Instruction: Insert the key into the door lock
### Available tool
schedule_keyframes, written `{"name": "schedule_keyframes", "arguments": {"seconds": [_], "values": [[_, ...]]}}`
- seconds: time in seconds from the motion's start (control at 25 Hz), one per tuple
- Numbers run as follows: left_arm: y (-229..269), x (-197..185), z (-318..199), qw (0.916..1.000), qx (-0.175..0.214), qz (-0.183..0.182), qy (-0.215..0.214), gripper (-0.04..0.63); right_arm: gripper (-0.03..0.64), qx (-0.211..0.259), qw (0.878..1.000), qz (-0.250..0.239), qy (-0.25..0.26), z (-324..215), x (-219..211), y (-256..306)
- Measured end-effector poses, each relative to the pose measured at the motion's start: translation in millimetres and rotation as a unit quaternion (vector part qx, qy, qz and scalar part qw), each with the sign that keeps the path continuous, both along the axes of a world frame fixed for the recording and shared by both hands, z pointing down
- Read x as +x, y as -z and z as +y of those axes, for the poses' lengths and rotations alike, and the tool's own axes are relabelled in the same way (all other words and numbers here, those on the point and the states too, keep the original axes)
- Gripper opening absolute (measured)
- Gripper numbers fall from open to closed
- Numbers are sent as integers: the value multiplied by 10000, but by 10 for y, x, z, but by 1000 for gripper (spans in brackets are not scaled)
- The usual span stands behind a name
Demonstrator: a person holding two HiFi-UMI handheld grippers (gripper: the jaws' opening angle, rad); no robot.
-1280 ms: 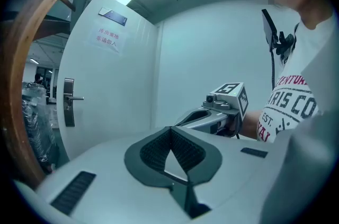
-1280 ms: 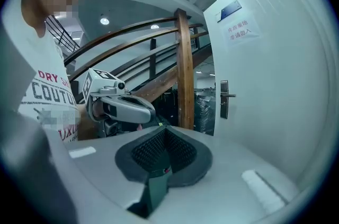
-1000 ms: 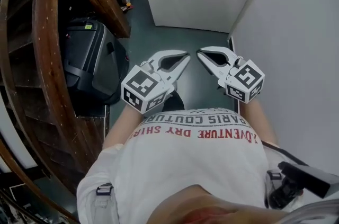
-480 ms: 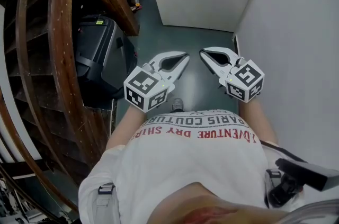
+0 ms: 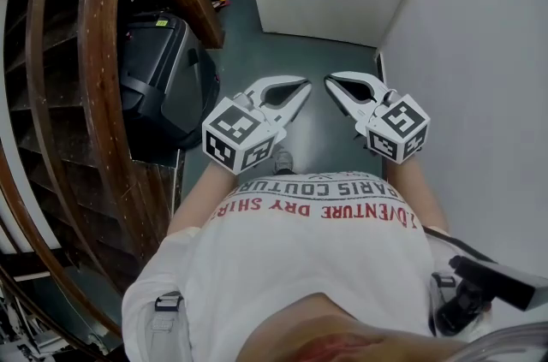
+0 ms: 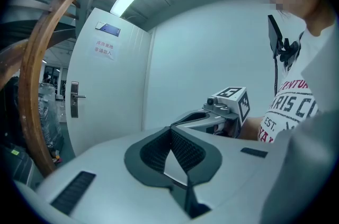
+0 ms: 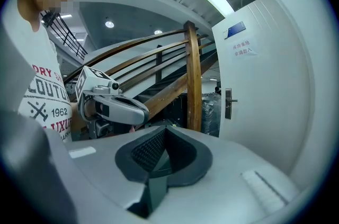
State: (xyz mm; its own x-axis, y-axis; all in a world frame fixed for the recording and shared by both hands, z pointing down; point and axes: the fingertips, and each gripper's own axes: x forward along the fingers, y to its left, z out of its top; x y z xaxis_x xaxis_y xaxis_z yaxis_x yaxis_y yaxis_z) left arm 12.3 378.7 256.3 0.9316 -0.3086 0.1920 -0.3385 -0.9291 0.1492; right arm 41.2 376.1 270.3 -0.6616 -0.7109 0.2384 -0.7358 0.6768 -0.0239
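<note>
The left gripper (image 6: 170,132) is fully closed: its jaws meet at the tips and nothing sits between the ribbed pads (image 6: 187,150). The right gripper (image 7: 165,128) is the same, jaws together and empty. In the head view the two are held side by side in front of the person's white T-shirt (image 5: 317,240). Their tips are near each other but apart, and both aim ahead over the dark floor (image 5: 291,52) at the white door (image 6: 111,90).

The door lock (image 6: 74,99), a metal plate with a lever handle, sits near the door's left edge, well apart from both grippers. A small paper notice (image 6: 105,47) is stuck on the door higher up. No key can be made out in either gripper's view.

Left of the door a curved wooden handrail (image 5: 98,69) follows the stairs, with a black case (image 5: 158,74) standing on the floor beside it. A plain white wall (image 5: 479,52) runs along the right side.
</note>
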Motion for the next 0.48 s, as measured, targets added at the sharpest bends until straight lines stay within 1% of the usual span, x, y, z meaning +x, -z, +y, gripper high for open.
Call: {"name": "schedule_keyframes", "arguments": {"seconds": [0.24,0.48], "values": [[70,-55,3,10000,-28,79,40,2,2,-9,10000,41,34,17,-46,76],[58,-55,81,10000,-31,79,29,2,2,3,10000,8,77,93,-71,75]]}}
